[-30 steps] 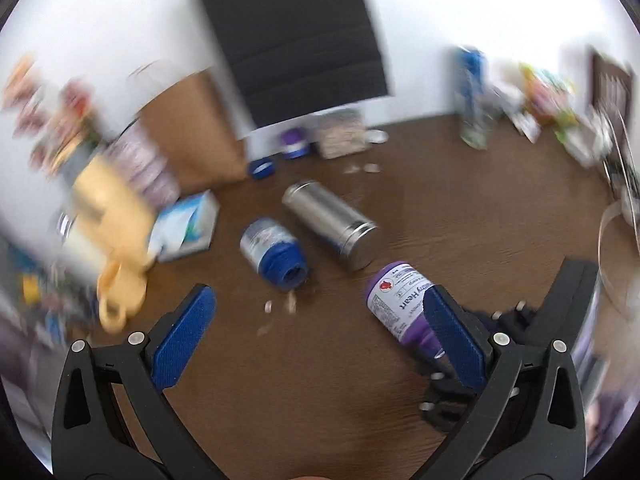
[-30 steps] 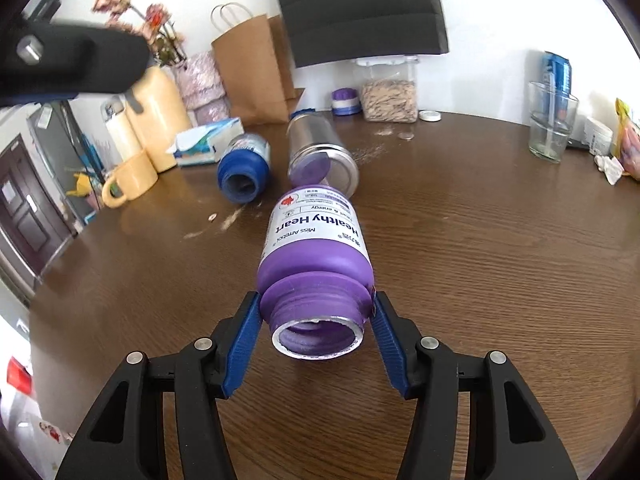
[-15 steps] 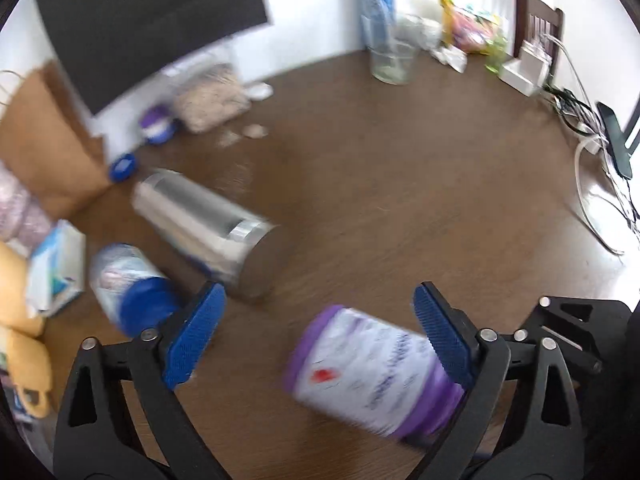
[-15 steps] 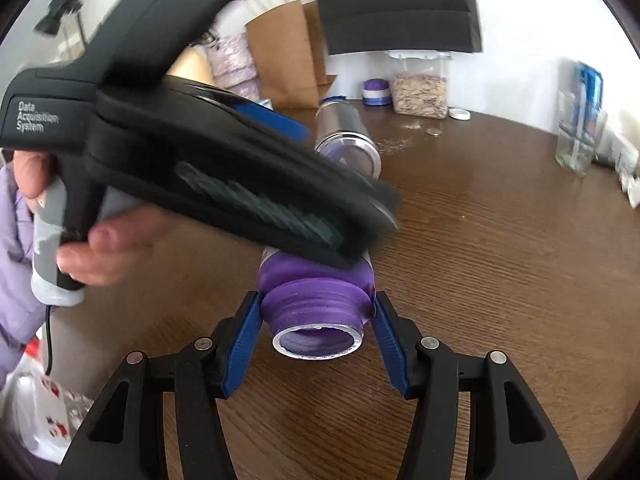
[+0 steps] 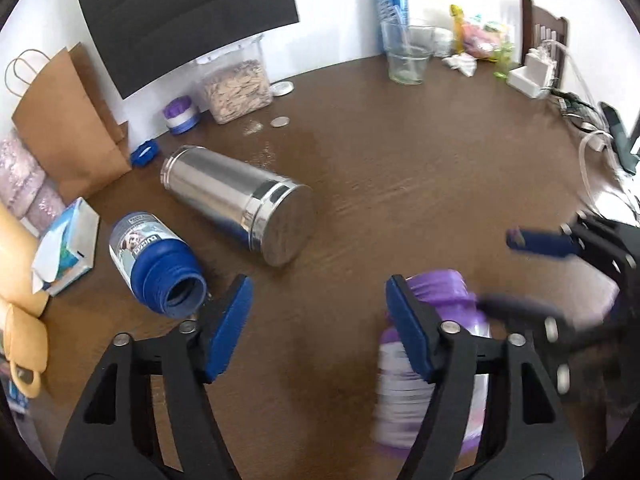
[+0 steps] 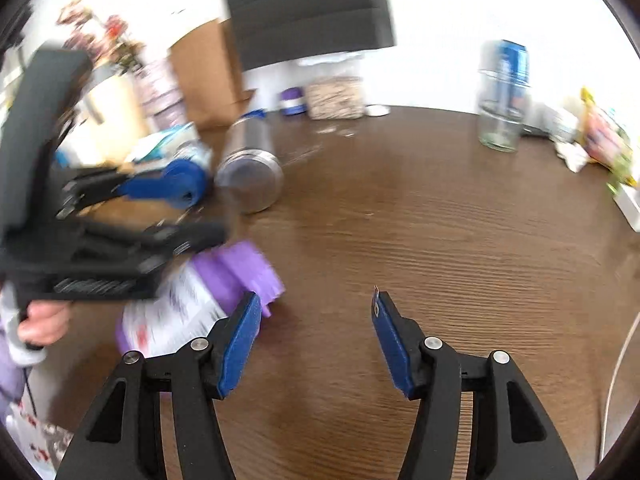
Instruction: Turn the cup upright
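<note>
The purple cup with a white label (image 6: 188, 304) lies on its side on the brown table (image 6: 440, 220), blurred. It is to the left of my right gripper (image 6: 316, 332), which is open and empty. In the left wrist view the cup (image 5: 452, 360) lies behind the right finger (image 5: 408, 336) of my left gripper (image 5: 316, 320), which is open with nothing between its pads. The right gripper shows blurred at the right in the left wrist view (image 5: 560, 276).
A steel tumbler (image 5: 240, 204) and a blue bottle (image 5: 156, 268) lie on their sides at the left. A glass (image 5: 408, 56), a jar of grain (image 5: 236, 84), a paper bag (image 5: 64, 120), a tissue box (image 5: 68, 248) and a yellow mug (image 5: 24, 348) ring the table.
My right gripper has let go of the purple cup and opened. The cup now lies to its left. My left gripper has swung across toward the cup.
</note>
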`<state>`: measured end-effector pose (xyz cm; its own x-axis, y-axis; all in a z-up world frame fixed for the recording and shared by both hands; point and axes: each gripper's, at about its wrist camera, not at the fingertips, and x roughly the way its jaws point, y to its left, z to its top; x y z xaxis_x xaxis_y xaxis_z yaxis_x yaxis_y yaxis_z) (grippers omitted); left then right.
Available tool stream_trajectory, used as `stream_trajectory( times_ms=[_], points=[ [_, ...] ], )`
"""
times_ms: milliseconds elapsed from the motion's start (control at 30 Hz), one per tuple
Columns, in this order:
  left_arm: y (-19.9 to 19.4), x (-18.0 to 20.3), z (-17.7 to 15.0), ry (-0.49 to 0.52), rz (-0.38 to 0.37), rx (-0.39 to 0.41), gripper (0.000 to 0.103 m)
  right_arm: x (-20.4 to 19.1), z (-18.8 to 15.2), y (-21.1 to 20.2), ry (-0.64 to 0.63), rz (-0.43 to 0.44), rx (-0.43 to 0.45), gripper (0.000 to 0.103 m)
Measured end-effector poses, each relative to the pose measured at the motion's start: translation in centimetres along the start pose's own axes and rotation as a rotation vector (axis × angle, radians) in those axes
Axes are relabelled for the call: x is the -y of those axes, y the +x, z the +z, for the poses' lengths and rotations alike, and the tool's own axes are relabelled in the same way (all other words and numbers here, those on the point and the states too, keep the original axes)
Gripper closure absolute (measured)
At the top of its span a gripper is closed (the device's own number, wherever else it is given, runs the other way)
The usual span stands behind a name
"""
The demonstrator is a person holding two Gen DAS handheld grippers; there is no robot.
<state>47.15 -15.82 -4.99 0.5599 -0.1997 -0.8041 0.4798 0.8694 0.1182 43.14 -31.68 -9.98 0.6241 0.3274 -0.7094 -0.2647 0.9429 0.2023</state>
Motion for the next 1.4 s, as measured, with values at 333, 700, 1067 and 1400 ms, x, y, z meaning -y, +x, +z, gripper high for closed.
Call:
stream_trajectory(
  times_ms=[333, 700, 1067, 1400],
  points=[
    [-1.2, 1.6, -0.6, -0.065, -0.176, -0.141, 0.021, 1.3, -0.4, 0.3, 0.122, 0.084, -0.042, 0.04],
    [-3.6, 5.9, -0.3, -0.196, -0.024, -0.382, 0.001, 3.8, -0.1, -2.6, 0.255, 0.314, -0.048, 0.04],
    [4.5, 7.3, -2.1, -0.266, 0.223, -0.506, 0.0, 4.8, -0.5, -0.5, 0.31, 0.274, -0.114, 0.041],
    [3.9, 8.3, -6.0, -0.11, 0.323, -0.422, 0.001, 4.1, -0.3, -1.0, 0.281, 0.28, -0.088, 0.041]
  ],
)
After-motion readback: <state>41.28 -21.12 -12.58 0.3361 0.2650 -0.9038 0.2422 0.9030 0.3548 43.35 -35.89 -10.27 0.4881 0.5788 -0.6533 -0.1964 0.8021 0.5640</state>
